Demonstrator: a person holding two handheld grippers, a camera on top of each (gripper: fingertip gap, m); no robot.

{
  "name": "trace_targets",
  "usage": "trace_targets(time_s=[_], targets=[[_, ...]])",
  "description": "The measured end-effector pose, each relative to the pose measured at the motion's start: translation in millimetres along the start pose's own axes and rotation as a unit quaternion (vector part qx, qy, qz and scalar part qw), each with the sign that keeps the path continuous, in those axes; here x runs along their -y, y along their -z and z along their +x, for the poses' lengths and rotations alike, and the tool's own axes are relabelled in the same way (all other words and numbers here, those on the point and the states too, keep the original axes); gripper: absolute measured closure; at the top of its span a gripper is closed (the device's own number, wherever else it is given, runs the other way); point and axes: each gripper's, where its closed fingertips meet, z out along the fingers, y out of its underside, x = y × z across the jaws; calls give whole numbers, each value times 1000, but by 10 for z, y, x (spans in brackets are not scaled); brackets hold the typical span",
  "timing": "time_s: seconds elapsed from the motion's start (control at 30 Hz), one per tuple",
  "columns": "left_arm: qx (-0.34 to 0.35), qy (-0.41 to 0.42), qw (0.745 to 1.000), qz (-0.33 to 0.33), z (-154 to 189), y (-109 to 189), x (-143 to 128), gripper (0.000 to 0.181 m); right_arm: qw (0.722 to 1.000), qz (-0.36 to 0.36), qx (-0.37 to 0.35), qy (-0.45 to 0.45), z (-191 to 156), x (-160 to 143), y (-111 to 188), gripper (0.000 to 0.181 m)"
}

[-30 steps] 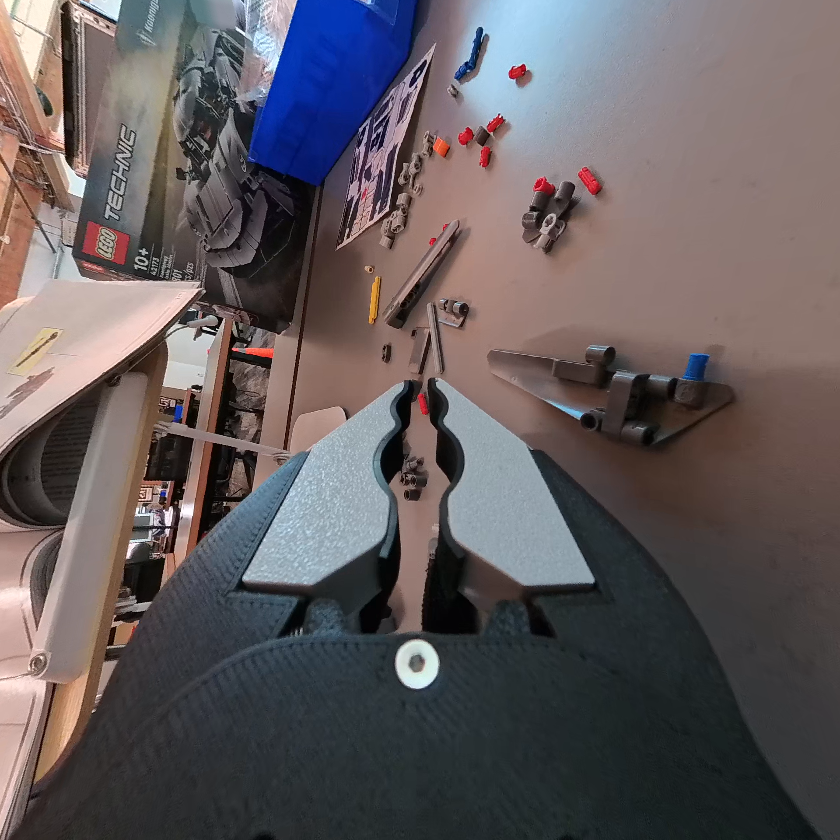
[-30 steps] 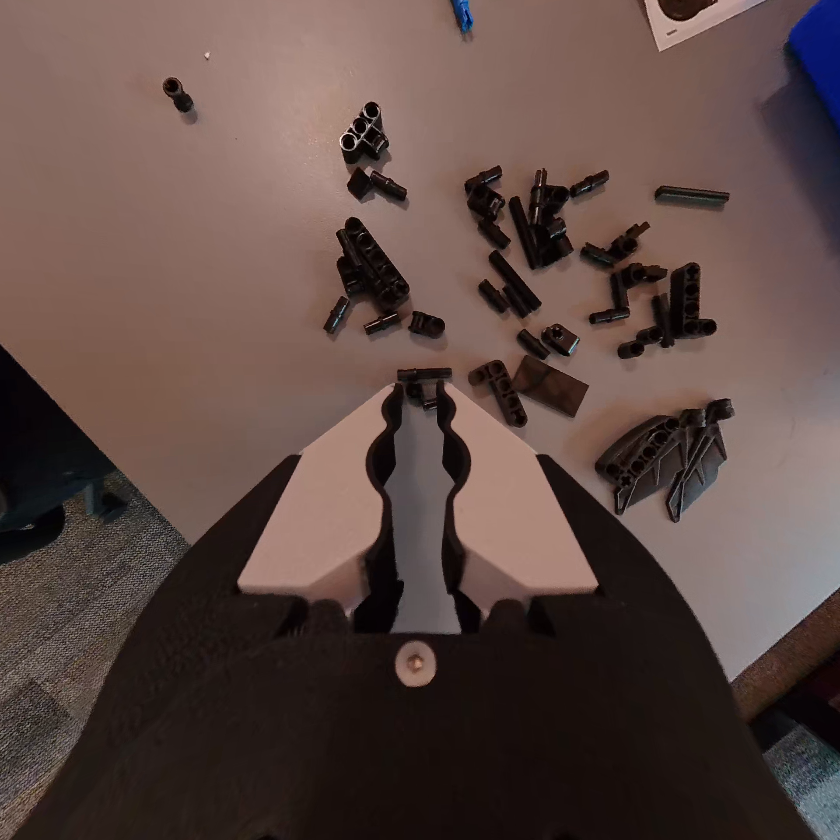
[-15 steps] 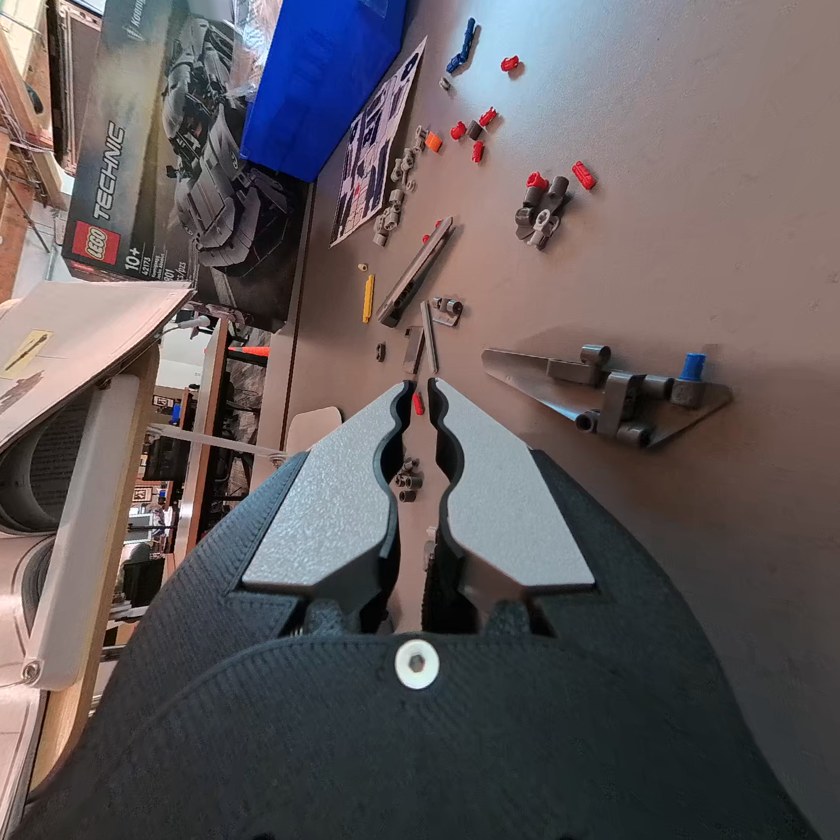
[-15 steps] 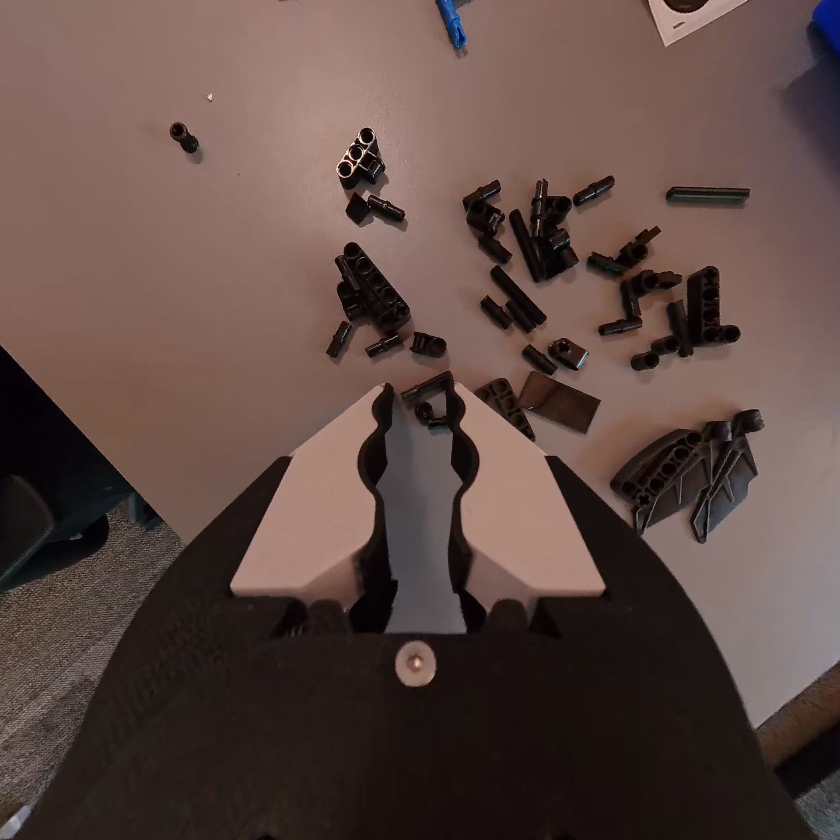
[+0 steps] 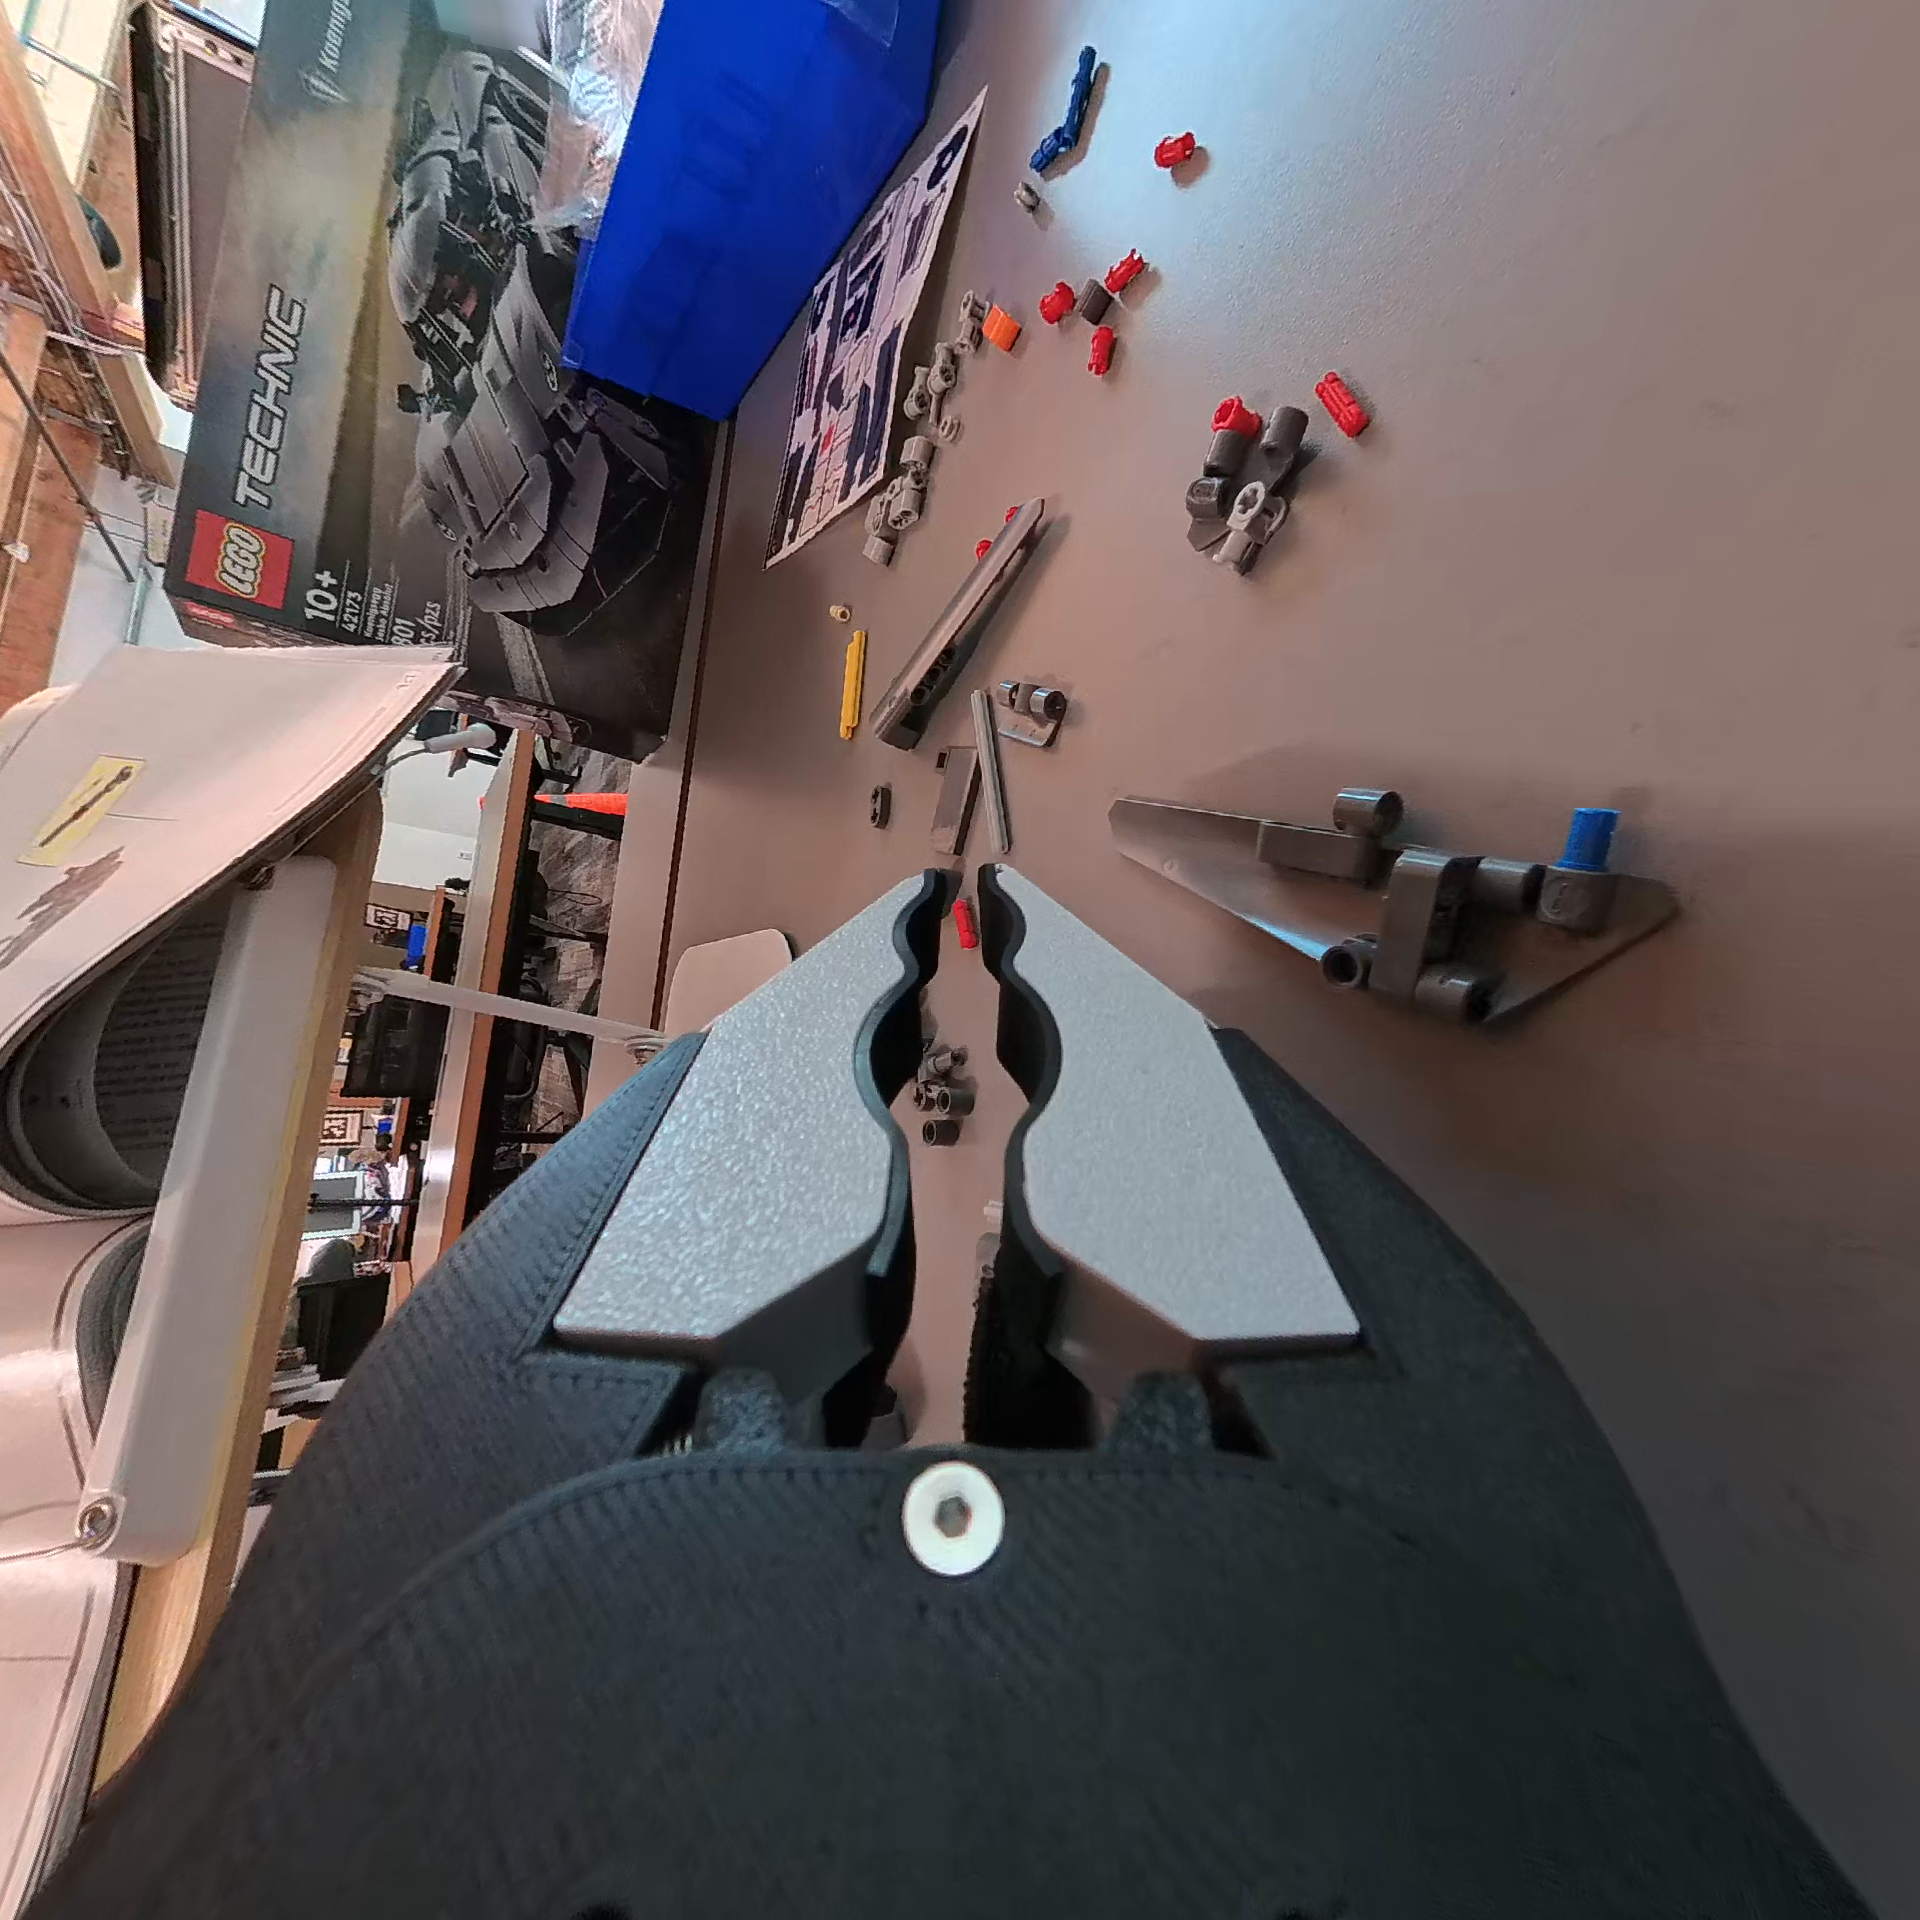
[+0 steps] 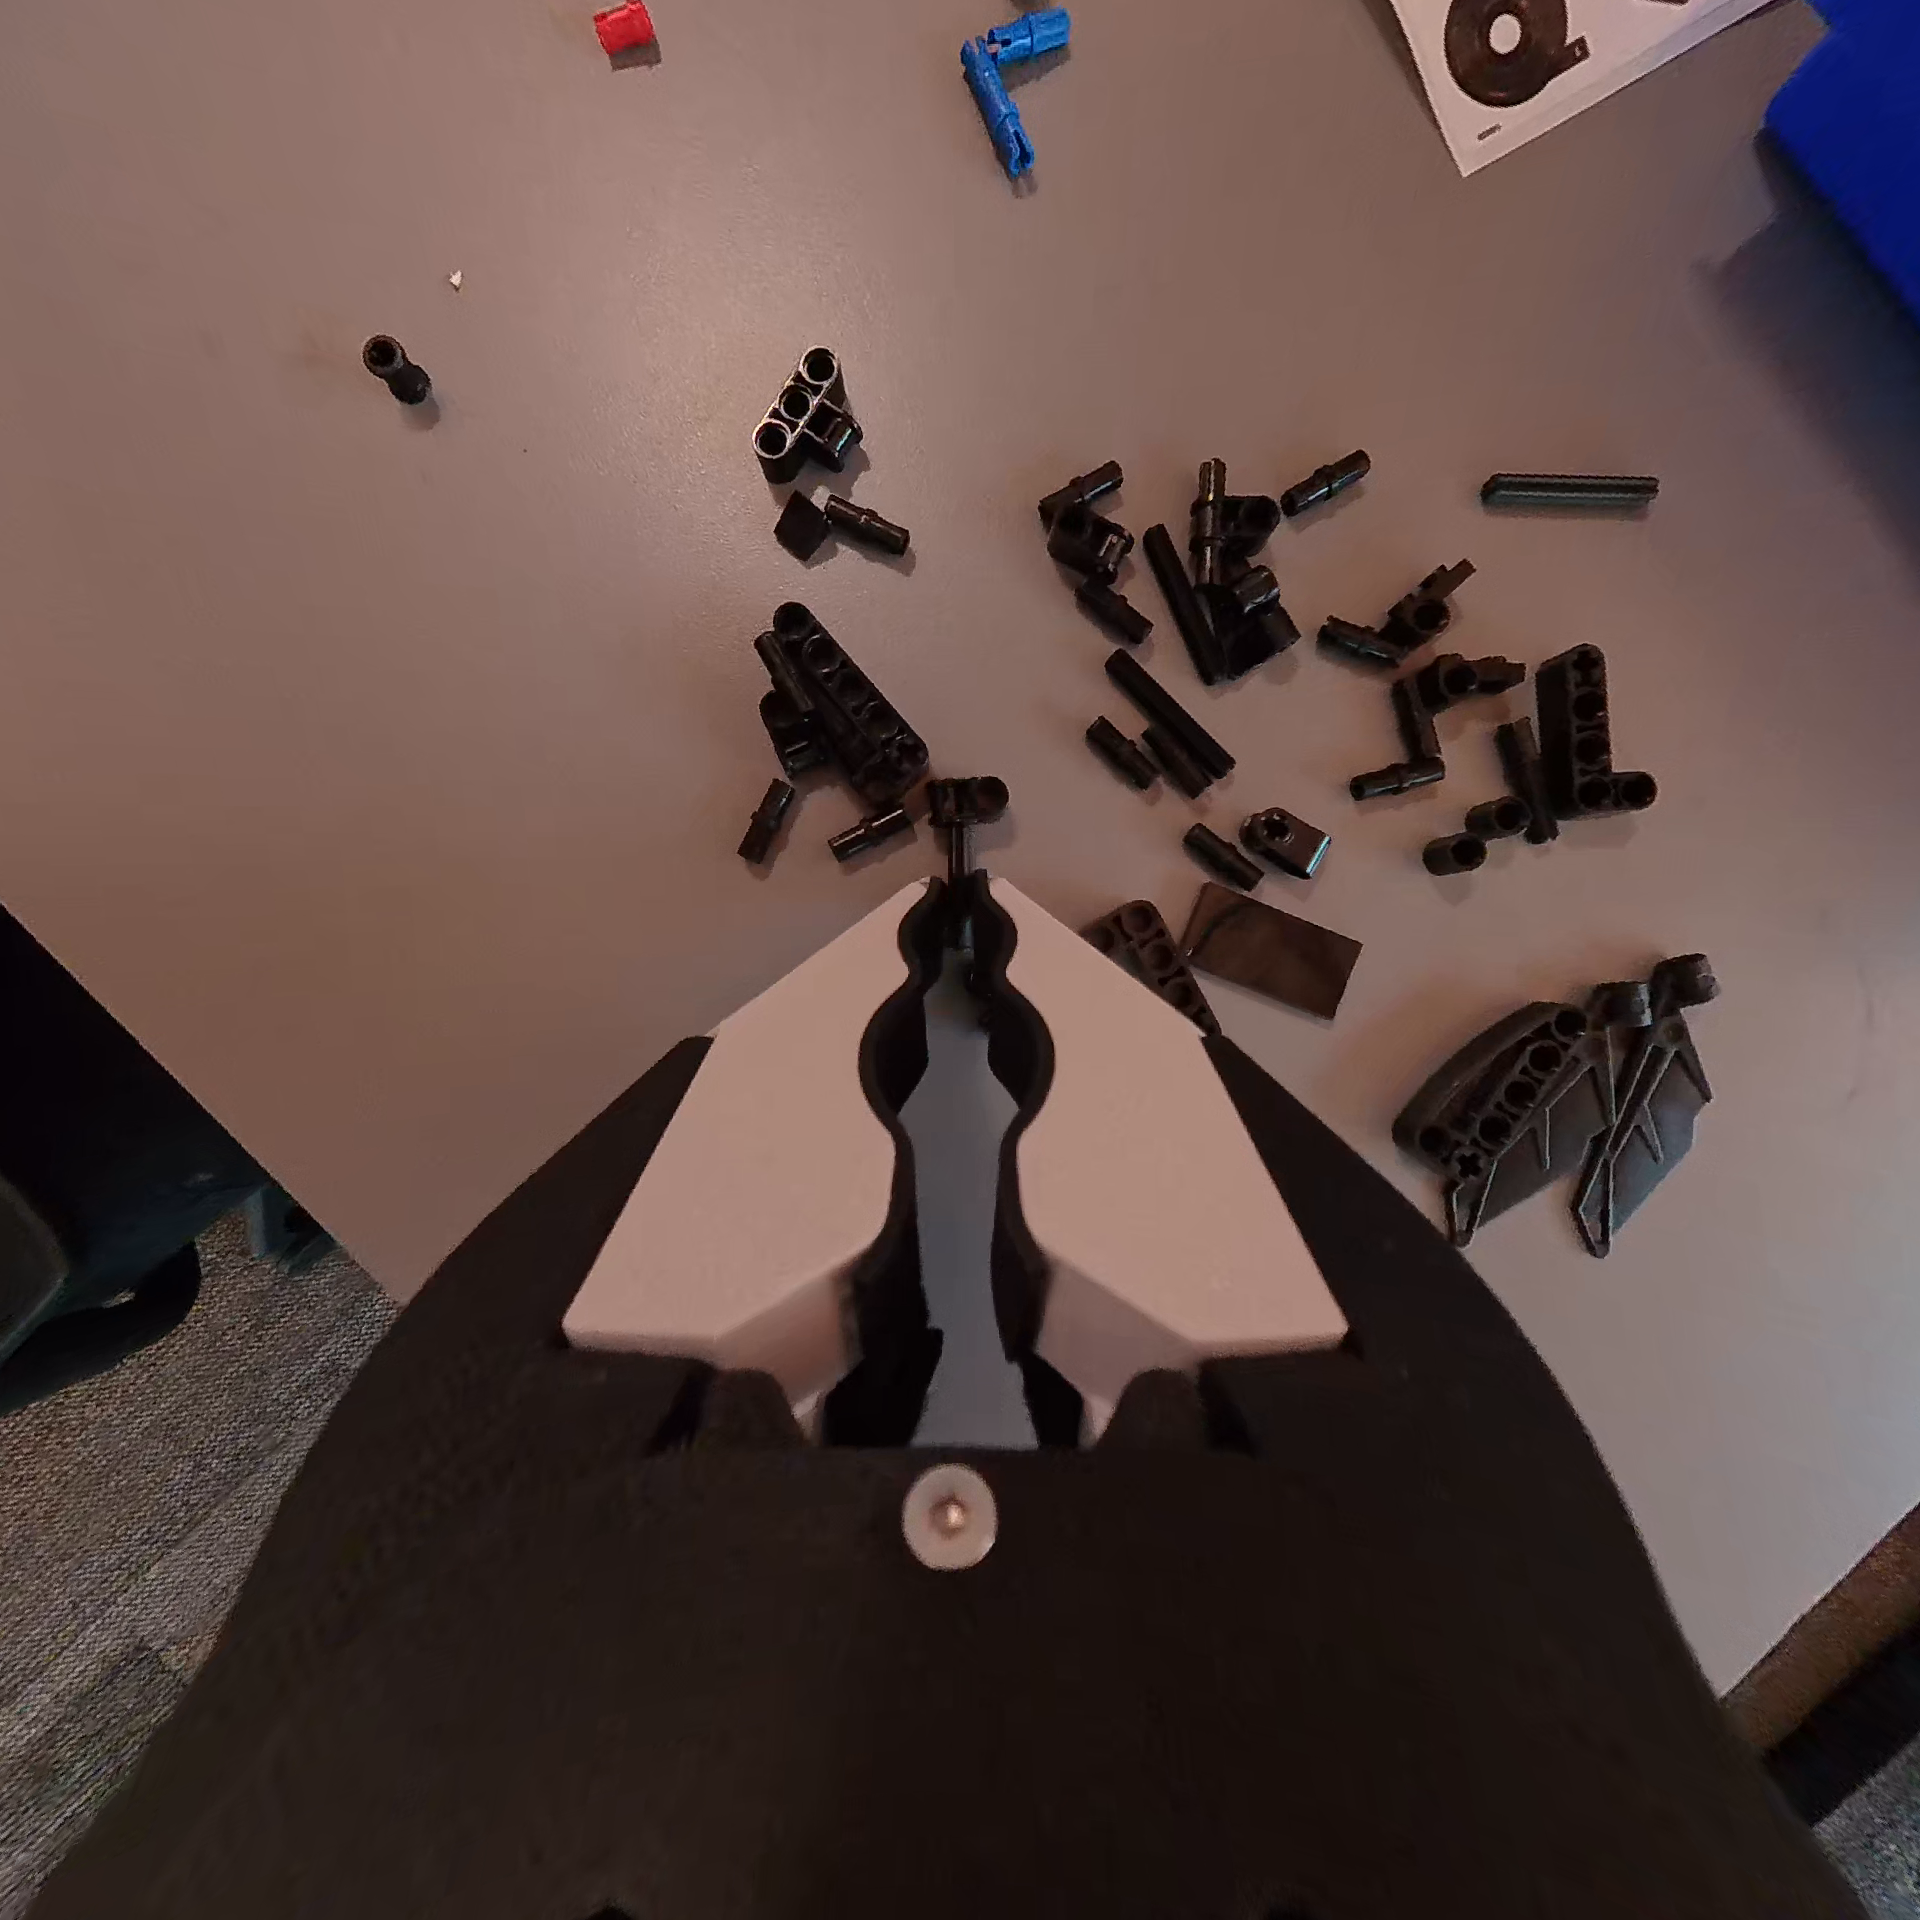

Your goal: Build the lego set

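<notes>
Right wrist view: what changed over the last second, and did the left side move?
The right gripper closed from open onto the thin black axle piece, which earlier lay crosswise at its tips and now points forward from the jaws. The left gripper kept its narrow gap with nothing clamped; the grey wing assembly stayed put on the table.

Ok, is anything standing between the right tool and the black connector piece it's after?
Nothing visible. The right tool is shut on the black connector piece, whose head sticks out past the tips. A black beam and a short black pin lie close beside that head, to the left.
</notes>
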Motion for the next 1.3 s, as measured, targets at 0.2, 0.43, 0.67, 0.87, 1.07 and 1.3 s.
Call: trace_targets(time_s=[0.2,0.43,0.67,0.87,1.07,1.3], targets=[[0,-1,1000,-1,5,-10,-1,177,1000,11,-6,4,-14,14,-6,180],[0,-1,1000,-2,3,-9,-6,177,1000,21,-12,3,17,13,3,181],[1,0,1000,0,-9,5,-2,177,999,26,-19,6,28,68,32,180],[3,1,1000,1,-21,11,0,177,999,33,-26,11,47,151,104,180],[3,4,1000,-1,-30,4,-20,177,998,45,-37,22,67,290,229,180],[2,3,1000,-1,-27,-1,-18,177,996,57,-32,58,-79,571,275,180]])
